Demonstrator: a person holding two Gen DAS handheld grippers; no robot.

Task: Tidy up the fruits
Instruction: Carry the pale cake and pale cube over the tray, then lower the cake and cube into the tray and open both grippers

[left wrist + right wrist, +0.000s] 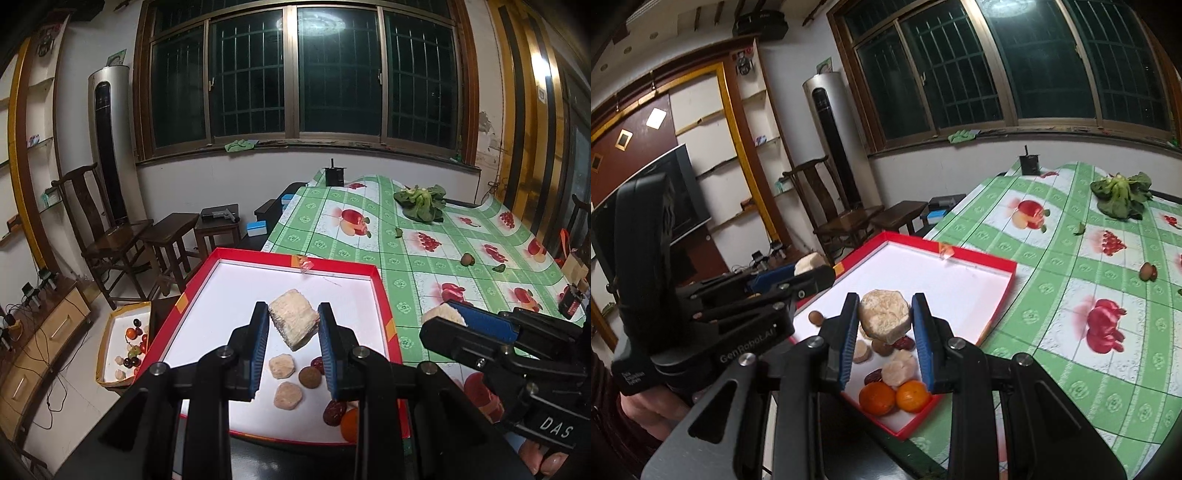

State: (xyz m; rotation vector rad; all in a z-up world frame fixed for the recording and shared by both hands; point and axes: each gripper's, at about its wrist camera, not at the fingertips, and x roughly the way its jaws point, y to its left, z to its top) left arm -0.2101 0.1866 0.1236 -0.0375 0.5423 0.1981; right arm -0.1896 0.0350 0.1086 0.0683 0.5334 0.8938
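Surface point(424, 258): I see the green fruit-print cloth stretching right and far.
Red box point(380, 295): at the surface's near left edge; small fruits lie in its near end.
Left gripper point(293, 325): I have it pinching a pale chunk point(293, 323), directly above the box's middle.
Right gripper point(885, 321): pinching a pale lump point(884, 319), over the box's near end, so it looks nearer the pile.
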